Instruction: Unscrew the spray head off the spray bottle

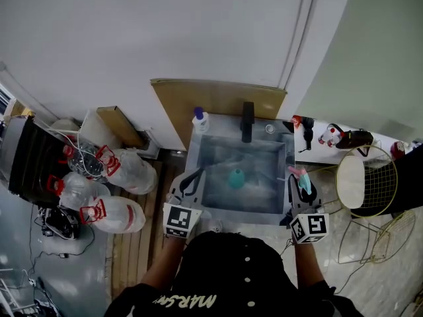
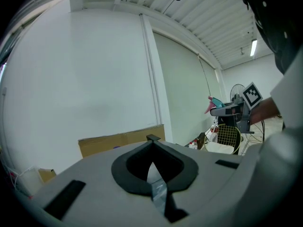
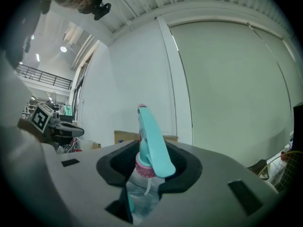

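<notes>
My right gripper [image 1: 301, 179] [image 3: 147, 151] is shut on the spray bottle [image 3: 141, 193], a clear bottle with a pink collar and a teal spray head [image 3: 154, 141] that stands up between the jaws. In the head view the spray head [image 1: 303, 180] shows above the right edge of a clear tub [image 1: 198, 152]. My left gripper [image 1: 191, 180] [image 2: 152, 143] is shut with nothing in it, held over the tub's left edge. The left gripper view also shows the right gripper [image 2: 233, 110] and the spray head [image 2: 215, 102] at the far right.
A teal object [image 1: 236, 177] lies inside the tub. A black faucet [image 1: 247, 121] and a white bottle with a blue cap [image 1: 200, 119] stand at its back, before a cardboard sheet [image 1: 218, 98]. Large water jugs [image 1: 106, 190] lie left; a wire chair [image 1: 367, 180] stands right.
</notes>
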Action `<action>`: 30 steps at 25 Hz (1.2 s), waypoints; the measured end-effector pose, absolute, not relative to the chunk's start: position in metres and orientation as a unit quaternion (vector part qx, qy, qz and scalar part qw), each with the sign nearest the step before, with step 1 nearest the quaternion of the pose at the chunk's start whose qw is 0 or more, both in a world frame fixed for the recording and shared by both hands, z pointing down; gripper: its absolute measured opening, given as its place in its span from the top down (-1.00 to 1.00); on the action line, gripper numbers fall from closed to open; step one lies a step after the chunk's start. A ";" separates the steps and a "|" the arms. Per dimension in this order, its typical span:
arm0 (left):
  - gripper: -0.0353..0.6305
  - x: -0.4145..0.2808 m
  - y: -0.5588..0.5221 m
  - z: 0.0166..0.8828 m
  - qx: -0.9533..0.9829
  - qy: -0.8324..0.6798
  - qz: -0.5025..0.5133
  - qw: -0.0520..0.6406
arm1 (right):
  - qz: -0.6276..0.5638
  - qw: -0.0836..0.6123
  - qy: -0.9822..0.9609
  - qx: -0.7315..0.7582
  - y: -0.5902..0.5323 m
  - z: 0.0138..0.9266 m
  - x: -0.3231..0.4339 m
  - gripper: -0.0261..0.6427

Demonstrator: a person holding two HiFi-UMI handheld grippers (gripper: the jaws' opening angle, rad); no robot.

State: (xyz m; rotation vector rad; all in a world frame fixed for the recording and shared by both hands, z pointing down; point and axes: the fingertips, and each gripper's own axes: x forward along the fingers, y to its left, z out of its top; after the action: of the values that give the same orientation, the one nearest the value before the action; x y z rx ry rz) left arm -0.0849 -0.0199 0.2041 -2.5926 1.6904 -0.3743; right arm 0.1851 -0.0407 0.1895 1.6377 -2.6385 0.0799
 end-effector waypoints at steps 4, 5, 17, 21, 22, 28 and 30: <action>0.82 -0.081 -0.021 0.203 -0.835 0.536 -0.123 0.019 | 0.018 0.021 -0.849 0.528 -0.039 0.187 0.182 0.47; 0.82 -0.080 -0.021 0.203 -0.836 0.535 -0.124 0.019 | 0.018 0.021 -0.849 0.528 -0.039 0.187 0.181 0.47; 0.82 -0.076 -0.018 0.205 -0.839 0.528 -0.130 0.021 | 0.019 0.025 -0.852 0.523 -0.038 0.184 0.176 0.47; 0.82 -0.079 -0.017 0.205 -0.839 0.527 -0.131 0.021 | 0.019 0.026 -0.852 0.523 -0.039 0.184 0.173 0.47; 0.82 -0.079 -0.017 0.205 -0.839 0.527 -0.131 0.021 | 0.018 0.027 -0.852 0.523 -0.039 0.184 0.173 0.47; 0.82 -0.082 -0.017 0.206 -0.837 0.530 -0.132 0.023 | 0.009 0.026 -0.852 0.523 -0.042 0.182 0.174 0.47; 0.82 -0.083 -0.017 0.205 -0.837 0.530 -0.132 0.024 | 0.008 0.027 -0.852 0.522 -0.042 0.181 0.173 0.47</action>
State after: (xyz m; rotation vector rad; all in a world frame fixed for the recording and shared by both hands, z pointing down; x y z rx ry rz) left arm -0.0831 -0.0172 0.2054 -2.5919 1.6400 -0.4078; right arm 0.1731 -0.0419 0.1809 1.6127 -2.6328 0.0232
